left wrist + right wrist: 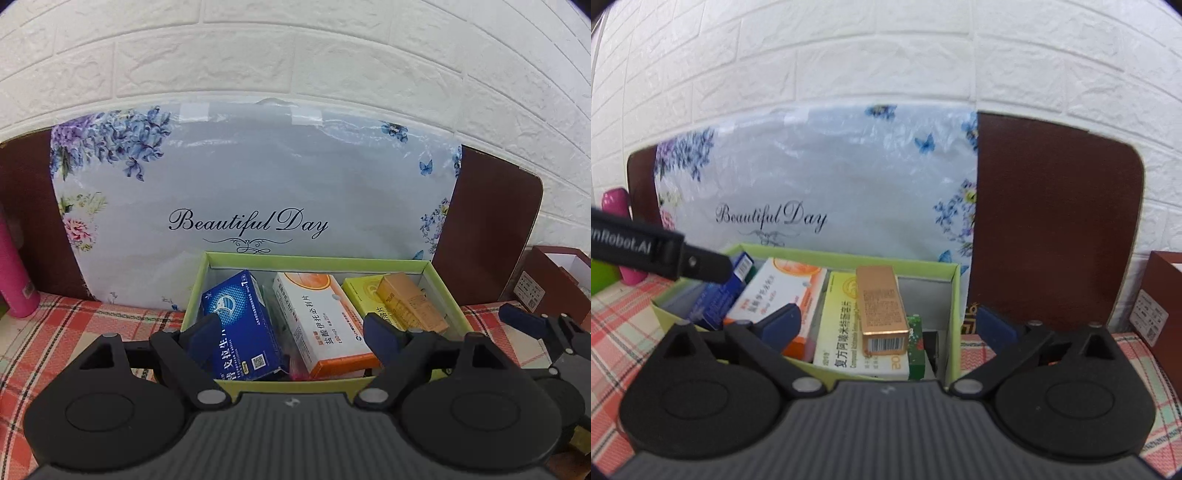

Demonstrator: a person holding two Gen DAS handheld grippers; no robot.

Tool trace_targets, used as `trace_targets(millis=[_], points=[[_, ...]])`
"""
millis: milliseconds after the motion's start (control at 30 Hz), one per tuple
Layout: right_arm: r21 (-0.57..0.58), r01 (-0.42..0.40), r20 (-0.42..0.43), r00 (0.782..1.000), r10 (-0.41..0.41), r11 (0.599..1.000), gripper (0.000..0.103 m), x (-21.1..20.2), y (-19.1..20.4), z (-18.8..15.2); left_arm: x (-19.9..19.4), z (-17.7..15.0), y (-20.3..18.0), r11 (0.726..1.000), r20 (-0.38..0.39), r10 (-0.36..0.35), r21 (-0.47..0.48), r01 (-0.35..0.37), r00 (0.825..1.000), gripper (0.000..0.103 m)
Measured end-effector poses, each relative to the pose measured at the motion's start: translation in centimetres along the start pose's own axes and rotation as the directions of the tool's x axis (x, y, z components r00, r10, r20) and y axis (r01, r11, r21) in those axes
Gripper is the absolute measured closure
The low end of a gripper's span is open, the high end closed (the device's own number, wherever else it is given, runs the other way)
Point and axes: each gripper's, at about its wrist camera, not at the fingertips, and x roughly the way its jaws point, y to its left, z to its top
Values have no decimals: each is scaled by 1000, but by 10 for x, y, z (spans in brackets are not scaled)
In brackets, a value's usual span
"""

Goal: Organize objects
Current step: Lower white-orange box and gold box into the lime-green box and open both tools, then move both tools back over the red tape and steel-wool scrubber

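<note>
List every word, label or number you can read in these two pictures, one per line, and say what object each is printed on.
"Beautiful Day": floral bag behind the green tray.
"7": blue box.
"盐酸伊托必利片": white and orange box.
"复方阿嗪米特肠溶片": yellow box.
"nRobot.AI", start cut off: left gripper's finger.
Too small or blurred: gold box print and barcode, blue box's other text, brown box label.

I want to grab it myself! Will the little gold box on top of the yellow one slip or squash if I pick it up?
The gold box looks like stiff cardboard, so it probably holds its shape. It seems small and likely light. It rests loose atop the yellow box, so a nudge may slide it off.
</note>
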Motion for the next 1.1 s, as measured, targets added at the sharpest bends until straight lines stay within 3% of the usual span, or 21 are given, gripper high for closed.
trace_targets(millis=[200,533,1100], points=[[65,-79,-16,997,81,995,0,-53,-3,1,-52,-14,-4,1000,20,-2,-22,2,1000,13],[133,-54,-77,995,64,990,0,-117,1,-39,-92,-69,-17,999,-38,16,-29,-18,999,13],[143,-60,-192,977,88,988,0,-136,25,-85,-96,-112,-1,996,-141,63,-60,-72,988,13]])
